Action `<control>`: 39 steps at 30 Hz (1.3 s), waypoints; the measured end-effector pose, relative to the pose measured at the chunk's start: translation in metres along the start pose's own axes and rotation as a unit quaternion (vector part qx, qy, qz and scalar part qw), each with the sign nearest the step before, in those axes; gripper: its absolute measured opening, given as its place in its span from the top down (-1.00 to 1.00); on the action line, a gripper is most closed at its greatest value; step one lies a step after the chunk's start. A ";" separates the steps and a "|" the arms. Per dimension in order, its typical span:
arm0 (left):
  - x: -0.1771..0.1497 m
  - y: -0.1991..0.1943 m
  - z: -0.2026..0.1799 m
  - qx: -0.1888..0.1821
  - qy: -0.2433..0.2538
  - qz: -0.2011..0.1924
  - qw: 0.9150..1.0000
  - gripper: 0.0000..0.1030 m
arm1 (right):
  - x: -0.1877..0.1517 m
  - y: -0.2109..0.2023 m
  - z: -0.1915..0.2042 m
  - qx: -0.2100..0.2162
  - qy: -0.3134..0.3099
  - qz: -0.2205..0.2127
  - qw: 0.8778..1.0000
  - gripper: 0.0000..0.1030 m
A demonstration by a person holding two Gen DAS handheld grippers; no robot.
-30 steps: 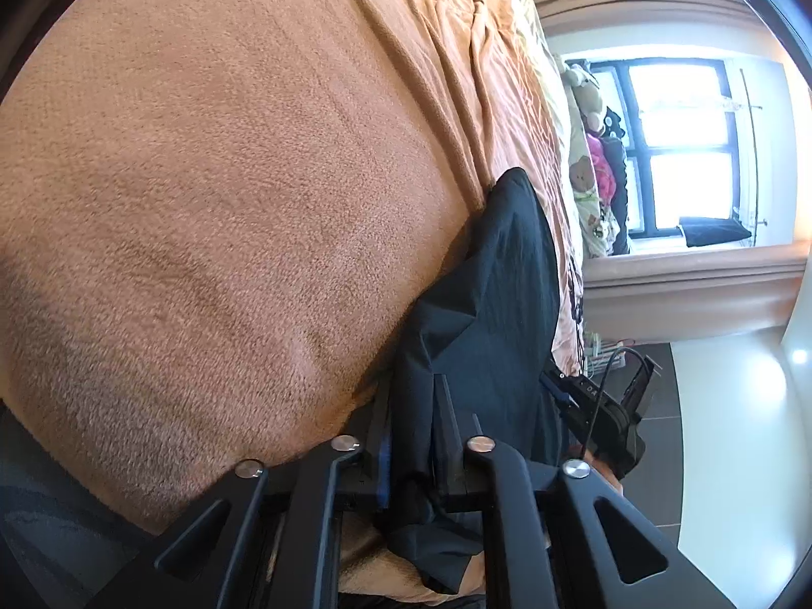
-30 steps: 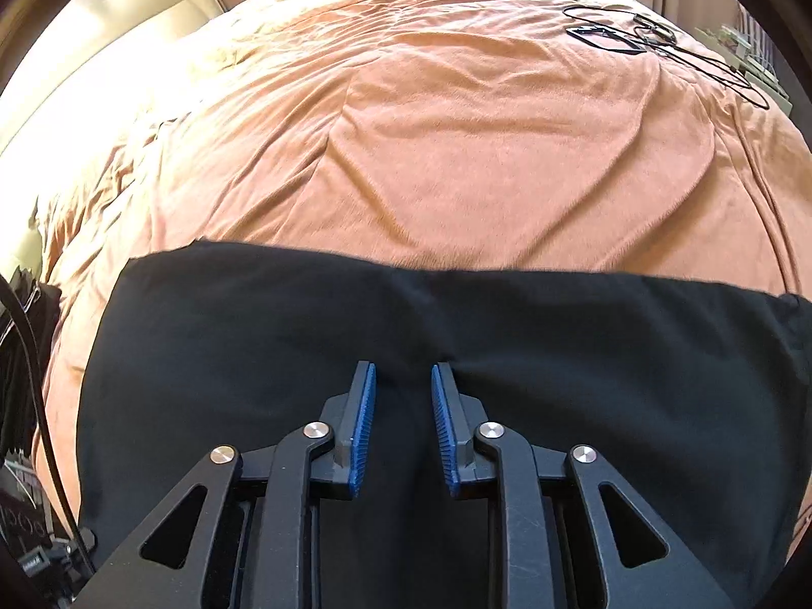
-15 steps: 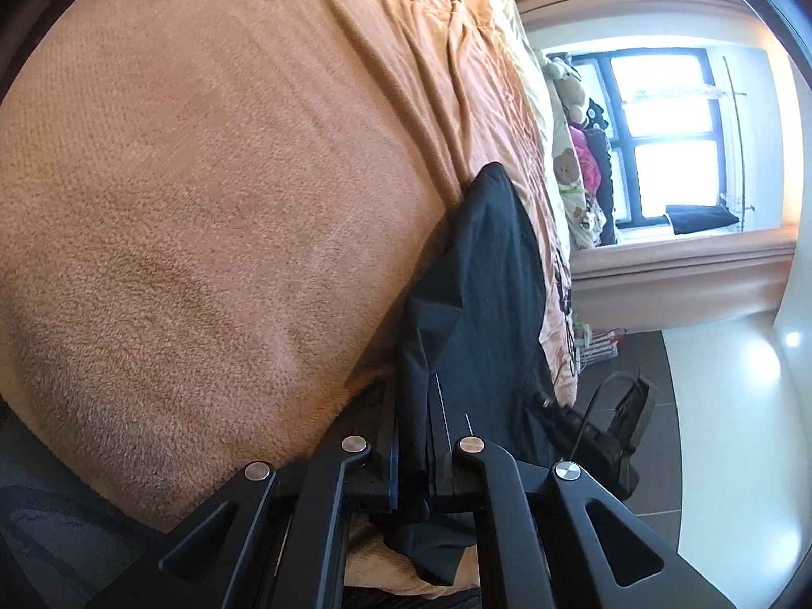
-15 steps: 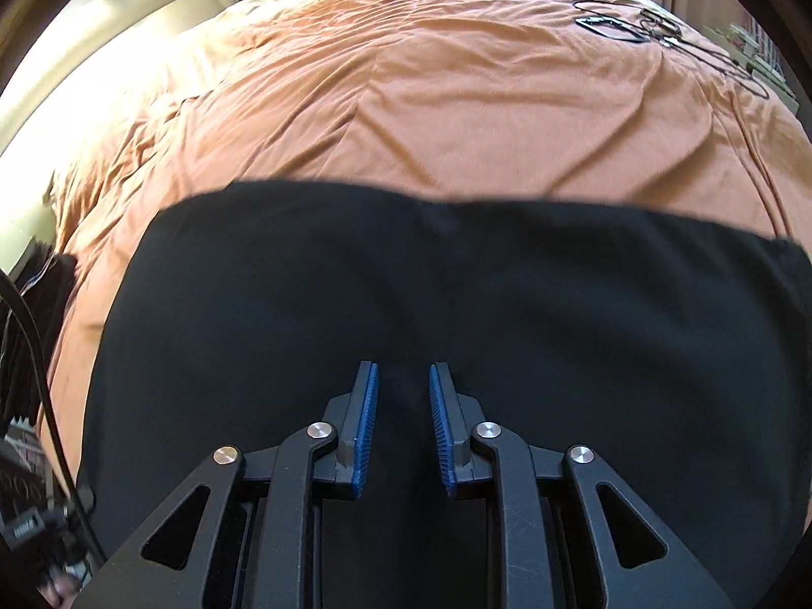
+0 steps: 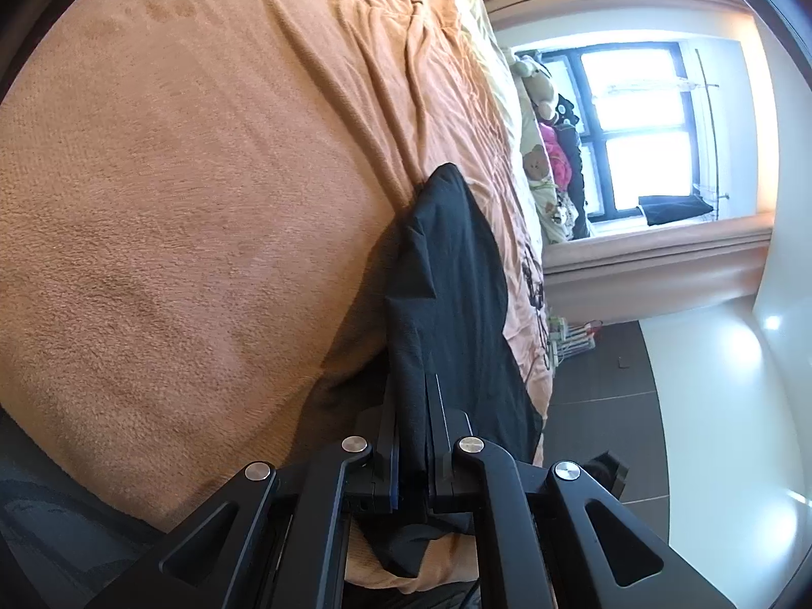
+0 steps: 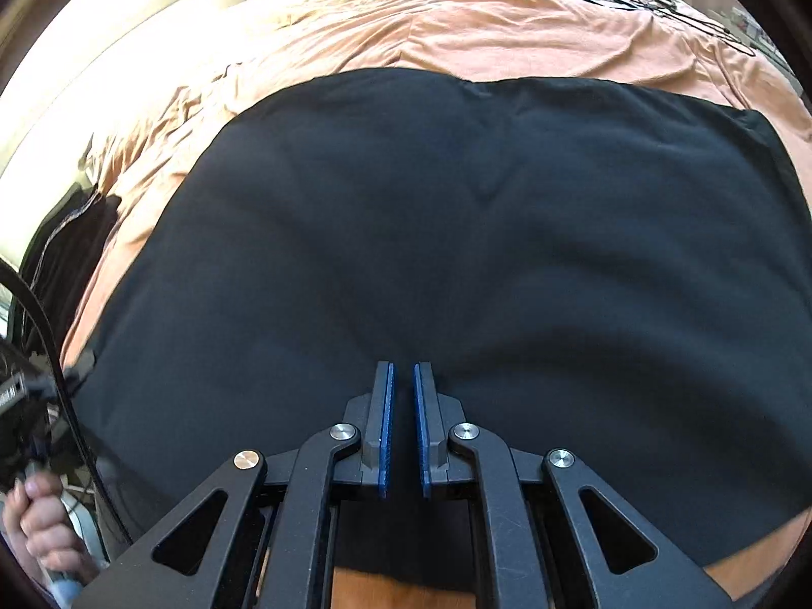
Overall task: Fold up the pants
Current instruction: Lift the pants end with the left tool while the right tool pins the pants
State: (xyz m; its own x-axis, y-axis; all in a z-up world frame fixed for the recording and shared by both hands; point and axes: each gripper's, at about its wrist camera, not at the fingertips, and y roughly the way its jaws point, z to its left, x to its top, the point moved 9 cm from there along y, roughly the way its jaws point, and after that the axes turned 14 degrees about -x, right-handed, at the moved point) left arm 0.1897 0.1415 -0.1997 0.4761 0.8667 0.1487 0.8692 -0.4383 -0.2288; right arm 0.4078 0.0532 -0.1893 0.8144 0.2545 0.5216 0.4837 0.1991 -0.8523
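On the bed (image 6: pixel 533 30), which is covered by an orange blanket (image 5: pixel 193 193), the black pants (image 6: pixel 457 233) are spread wide across the middle of the right wrist view. In the lower centre of that frame the right gripper (image 6: pixel 403 396) is seen over the dark cloth; its blue-padded fingers (image 6: pixel 386 431) have just been closing and are now drawn nearly together, with only a narrow slit left between them. Whether cloth is caught in that slit cannot be told. In the lower left corner a hand (image 6: pixel 35 522) is seen on the handle of the other tool. In the left wrist view, an edge of the pants (image 5: pixel 446 274) is clamped between the fingers of the left gripper (image 5: pixel 413 436) at the lower centre, and the cloth runs up from them along the blanket. A window (image 5: pixel 654 127) is seen at the upper right.
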 end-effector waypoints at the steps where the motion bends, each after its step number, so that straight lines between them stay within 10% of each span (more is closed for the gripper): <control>1: 0.000 0.000 -0.003 -0.003 0.002 0.000 1.000 0.87 | -0.004 -0.003 -0.001 -0.002 0.000 -0.002 1.000 0.89; 34: -0.025 0.101 -0.186 -0.055 0.181 0.093 0.978 0.87 | -0.041 -0.112 -0.116 0.060 0.115 -0.085 0.988 0.86; 39: -0.044 0.124 -0.209 -0.054 0.208 0.117 0.970 0.87 | -0.051 -0.124 -0.139 0.066 0.134 -0.108 0.983 -0.03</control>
State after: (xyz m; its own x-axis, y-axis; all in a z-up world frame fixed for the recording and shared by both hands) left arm 0.3042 -0.0008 -0.0340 0.6553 0.5793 0.4848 0.7289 -0.6533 -0.2045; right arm 0.3510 -0.1160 -0.1152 0.7613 -0.0613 0.6455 0.6227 0.3465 -0.7016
